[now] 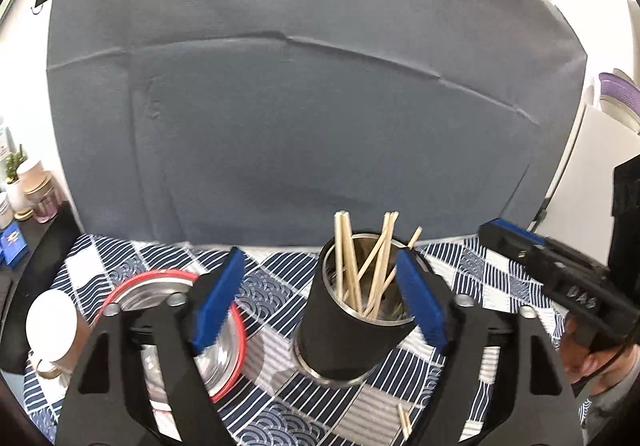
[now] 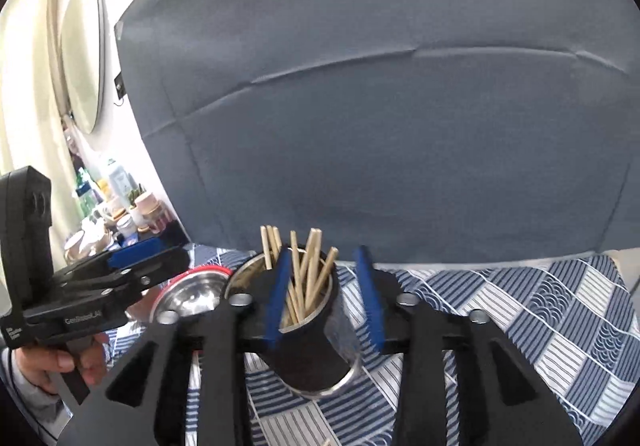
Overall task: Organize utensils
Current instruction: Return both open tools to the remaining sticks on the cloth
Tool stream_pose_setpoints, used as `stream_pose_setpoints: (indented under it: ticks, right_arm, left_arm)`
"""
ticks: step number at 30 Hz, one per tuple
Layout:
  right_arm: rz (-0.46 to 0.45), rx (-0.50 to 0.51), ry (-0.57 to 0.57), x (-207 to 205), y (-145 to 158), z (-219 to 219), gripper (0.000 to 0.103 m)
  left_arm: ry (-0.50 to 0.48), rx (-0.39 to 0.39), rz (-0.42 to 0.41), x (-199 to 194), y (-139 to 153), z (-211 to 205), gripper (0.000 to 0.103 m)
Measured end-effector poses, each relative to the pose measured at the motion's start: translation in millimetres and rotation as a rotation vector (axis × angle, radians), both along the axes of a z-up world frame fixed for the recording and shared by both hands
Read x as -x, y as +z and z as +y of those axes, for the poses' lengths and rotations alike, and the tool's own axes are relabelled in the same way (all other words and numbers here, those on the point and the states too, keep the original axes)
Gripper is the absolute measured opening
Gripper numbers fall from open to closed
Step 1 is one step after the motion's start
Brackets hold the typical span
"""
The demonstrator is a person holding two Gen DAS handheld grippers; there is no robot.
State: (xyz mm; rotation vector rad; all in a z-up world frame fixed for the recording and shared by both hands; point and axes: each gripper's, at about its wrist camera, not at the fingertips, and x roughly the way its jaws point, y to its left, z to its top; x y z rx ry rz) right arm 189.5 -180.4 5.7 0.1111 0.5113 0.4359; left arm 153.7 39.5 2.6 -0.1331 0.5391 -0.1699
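Where visible, 1 holder (image 1: pixel 352 326), about 8 chopsticks (image 1: pixel 360 266).

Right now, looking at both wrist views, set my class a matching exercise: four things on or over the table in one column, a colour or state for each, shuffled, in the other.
Column one:
1. chopsticks
2. holder cup
3. metal bowl
4. left gripper

Column two:
A. red rim
B. jaws open, nothing between the pads
C. black outside, shiny metal inside
D. pale wood, standing upright and leaning

Pairs: 1-D, 2-C, 3-A, 4-B
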Motion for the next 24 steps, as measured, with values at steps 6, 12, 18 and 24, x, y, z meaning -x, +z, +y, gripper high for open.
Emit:
stream_pose_setpoints:
  ticks: [6, 12, 18, 24]
  right_arm:
    - [0.095, 0.045, -0.040, 15, -15, -13, 0.074]
    - [0.272, 0.120, -0.045, 26, -62, -12, 0.085]
    - [0.410, 0.245, -0.042, 47, -121, 6, 0.084]
    - [0.493, 0.330, -0.023, 73, -162, 15, 0.084]
  left_arm:
    - [0.042, -0.020, 0.061, 21, -16, 5, 0.097]
    - [0.044, -0.023, 0.167, 39, -46, 7, 0.097]
    - [0.014, -0.070, 0.266, 58, -78, 5, 0.097]
    - [0.014, -0.042, 0.341, 69, -103, 9, 0.097]
